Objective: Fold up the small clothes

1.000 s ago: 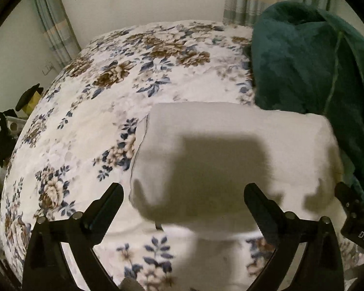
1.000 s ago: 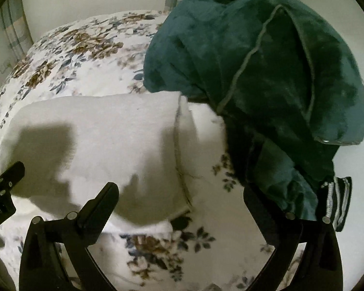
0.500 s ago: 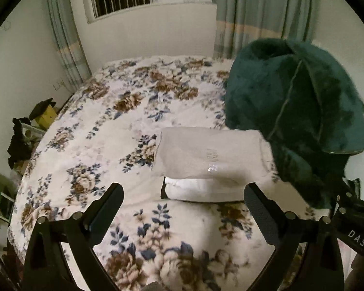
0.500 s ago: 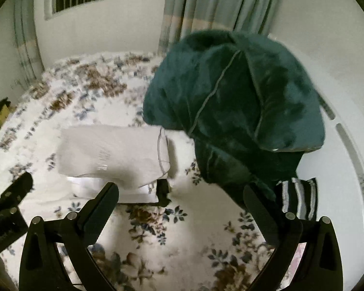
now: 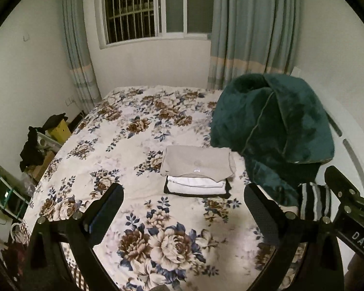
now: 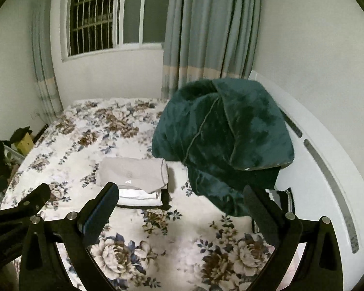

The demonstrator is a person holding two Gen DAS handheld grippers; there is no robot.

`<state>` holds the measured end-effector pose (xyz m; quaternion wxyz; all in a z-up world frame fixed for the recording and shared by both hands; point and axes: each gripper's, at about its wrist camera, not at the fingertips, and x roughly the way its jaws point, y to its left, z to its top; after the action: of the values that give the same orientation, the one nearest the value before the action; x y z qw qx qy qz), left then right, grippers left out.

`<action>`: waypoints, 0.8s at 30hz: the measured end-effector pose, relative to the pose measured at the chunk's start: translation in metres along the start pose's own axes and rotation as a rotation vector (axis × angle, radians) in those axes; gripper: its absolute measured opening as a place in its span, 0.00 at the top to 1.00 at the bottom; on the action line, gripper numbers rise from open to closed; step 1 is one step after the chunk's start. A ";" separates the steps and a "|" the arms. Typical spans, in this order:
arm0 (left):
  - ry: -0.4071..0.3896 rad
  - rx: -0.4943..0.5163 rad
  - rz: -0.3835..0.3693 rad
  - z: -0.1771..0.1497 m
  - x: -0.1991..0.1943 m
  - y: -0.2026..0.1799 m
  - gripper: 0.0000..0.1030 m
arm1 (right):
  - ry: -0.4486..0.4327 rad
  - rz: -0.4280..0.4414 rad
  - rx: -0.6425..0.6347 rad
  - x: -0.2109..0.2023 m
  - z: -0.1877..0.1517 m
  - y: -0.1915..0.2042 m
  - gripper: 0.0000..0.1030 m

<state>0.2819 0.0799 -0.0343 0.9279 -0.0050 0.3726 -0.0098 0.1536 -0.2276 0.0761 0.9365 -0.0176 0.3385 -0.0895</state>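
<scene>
Both the left tongs (image 5: pixel 183 214) and right tongs (image 6: pixel 180 212) were spread, holding nothing. The folded clothes (image 5: pixel 197 173) lay mid-frame on the bed (image 5: pixel 123 145), a green blanket (image 5: pixel 274 131) heaped just right of them.

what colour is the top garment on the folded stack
Beige-grey; the top garment lies over white and black layers on the stack. Clearest in the left wrist view.

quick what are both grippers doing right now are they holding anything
Left gripper: jaws open, holding nothing.
Right gripper: jaws open, holding nothing.
</scene>
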 end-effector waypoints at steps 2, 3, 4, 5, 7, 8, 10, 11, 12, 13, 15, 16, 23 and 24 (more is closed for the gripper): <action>-0.017 0.002 -0.007 -0.003 -0.018 0.000 0.02 | -0.017 0.005 0.009 -0.022 -0.001 -0.006 0.00; -0.027 0.007 -0.003 -0.004 -0.026 0.000 0.02 | -0.025 0.006 0.010 -0.033 -0.002 -0.008 0.00; -0.037 0.010 0.001 -0.006 -0.032 0.001 0.01 | -0.038 0.009 0.011 -0.047 -0.004 -0.010 0.00; -0.044 0.011 0.002 -0.007 -0.038 0.001 0.01 | -0.047 0.007 0.013 -0.055 -0.005 -0.012 0.00; -0.049 0.011 0.007 -0.010 -0.049 0.004 0.02 | -0.056 0.009 0.013 -0.071 -0.006 -0.014 0.00; -0.050 0.008 0.007 -0.011 -0.052 0.005 0.02 | -0.058 0.011 0.016 -0.076 -0.007 -0.015 0.00; -0.047 -0.002 0.009 -0.013 -0.057 0.008 0.01 | -0.059 0.017 0.018 -0.086 -0.008 -0.018 0.00; -0.046 -0.006 0.010 -0.013 -0.059 0.010 0.01 | -0.062 0.017 0.020 -0.090 -0.008 -0.019 0.00; -0.045 -0.008 0.006 -0.014 -0.062 0.010 0.01 | -0.066 0.014 0.021 -0.095 -0.008 -0.020 0.00; -0.044 -0.008 0.000 -0.014 -0.064 0.011 0.01 | -0.067 0.014 0.020 -0.097 -0.008 -0.021 0.00; -0.048 -0.007 -0.002 -0.015 -0.065 0.012 0.00 | -0.066 0.018 0.018 -0.096 -0.006 -0.022 0.00; -0.050 -0.009 0.000 -0.015 -0.067 0.011 0.00 | -0.065 0.019 0.020 -0.099 -0.007 -0.023 0.00; -0.070 -0.010 0.019 -0.017 -0.073 0.013 0.00 | -0.073 0.021 0.019 -0.107 -0.009 -0.021 0.00; -0.071 -0.010 0.021 -0.018 -0.075 0.013 0.00 | -0.072 0.024 0.019 -0.107 -0.009 -0.020 0.00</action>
<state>0.2161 0.0941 0.0043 0.9407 -0.0059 0.3393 0.0021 0.0637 -0.2283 0.1383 0.9492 -0.0080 0.3039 -0.0807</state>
